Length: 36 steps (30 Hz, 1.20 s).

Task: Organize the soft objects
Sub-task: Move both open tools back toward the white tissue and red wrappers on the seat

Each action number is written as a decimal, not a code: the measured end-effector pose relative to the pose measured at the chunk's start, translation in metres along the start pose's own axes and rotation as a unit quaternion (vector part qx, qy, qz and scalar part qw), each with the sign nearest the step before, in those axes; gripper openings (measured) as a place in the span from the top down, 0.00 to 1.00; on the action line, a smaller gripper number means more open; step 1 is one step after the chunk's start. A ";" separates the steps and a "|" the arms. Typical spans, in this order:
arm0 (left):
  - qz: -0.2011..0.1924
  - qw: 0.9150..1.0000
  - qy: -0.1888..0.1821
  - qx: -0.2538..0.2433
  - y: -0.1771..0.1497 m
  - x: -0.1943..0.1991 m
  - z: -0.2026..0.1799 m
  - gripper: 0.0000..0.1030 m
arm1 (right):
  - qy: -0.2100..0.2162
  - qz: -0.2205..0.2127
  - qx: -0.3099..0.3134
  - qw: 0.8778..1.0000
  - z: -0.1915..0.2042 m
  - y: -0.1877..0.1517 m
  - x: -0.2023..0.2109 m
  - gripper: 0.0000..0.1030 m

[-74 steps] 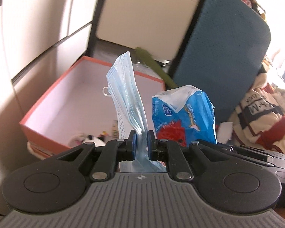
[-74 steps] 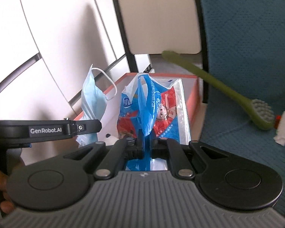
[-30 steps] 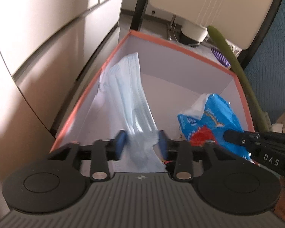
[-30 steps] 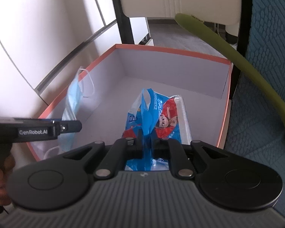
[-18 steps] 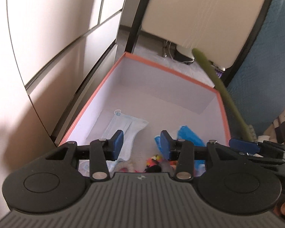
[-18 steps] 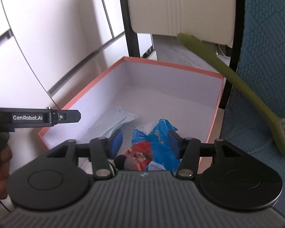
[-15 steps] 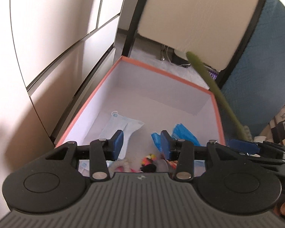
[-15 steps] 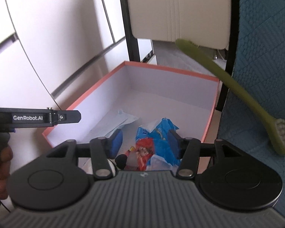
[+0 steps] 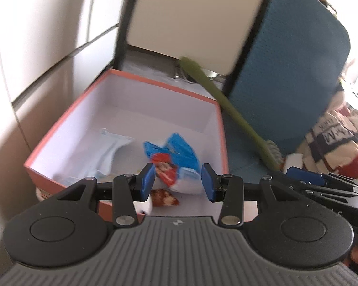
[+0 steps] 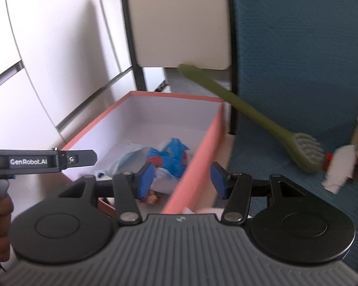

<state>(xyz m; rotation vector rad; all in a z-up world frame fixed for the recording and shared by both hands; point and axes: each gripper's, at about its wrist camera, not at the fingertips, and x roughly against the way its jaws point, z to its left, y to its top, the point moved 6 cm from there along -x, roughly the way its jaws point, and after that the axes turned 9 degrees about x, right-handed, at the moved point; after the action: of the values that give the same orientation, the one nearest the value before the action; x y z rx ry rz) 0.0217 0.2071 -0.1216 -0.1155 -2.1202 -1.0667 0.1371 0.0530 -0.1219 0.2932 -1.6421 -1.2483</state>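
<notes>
Left wrist: my left gripper (image 9: 177,182) has its fingers (image 9: 146,181) half spread, holding nothing, angled down over the orange box (image 9: 59,128), where the face mask (image 9: 107,153) and blue packet (image 9: 176,157) lie.

Right wrist: my right gripper (image 10: 182,180) has just been opening, fingers (image 10: 219,178) empty, straddling the box's wall without touching.

box (image 10: 193,157) near wall: hidden | small packet (image 9: 164,197): partly hidden, unreadable

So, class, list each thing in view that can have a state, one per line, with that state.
Orange box: lidless, open.
Face mask: lying inside box.
Blue snack bag: crumpled, inside box.
Green brush: outside box, on blue cushion.
Left claw: open, empty.
Right claw: open, empty.
</notes>
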 end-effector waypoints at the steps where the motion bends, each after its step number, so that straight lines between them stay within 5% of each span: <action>1: 0.002 1.000 -0.004 -0.004 -0.004 0.001 -0.007 0.53 | -0.006 -0.002 -0.004 1.000 -0.005 -0.004 0.005 0.47; 15: 0.018 0.997 -0.049 -0.059 -0.051 -0.007 -0.088 0.53 | -0.088 0.004 -0.052 0.995 -0.069 -0.067 0.059 0.47; 36: 0.092 0.982 -0.124 -0.107 -0.132 -0.027 -0.187 0.53 | -0.177 0.036 -0.107 0.978 -0.138 -0.159 0.125 0.47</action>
<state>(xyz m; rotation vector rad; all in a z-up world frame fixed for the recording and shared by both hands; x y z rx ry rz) 0.0988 -0.0078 -0.1559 -0.5633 -2.1539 -1.2158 0.1351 -0.1822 -0.1899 -0.1285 -1.7771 -1.4690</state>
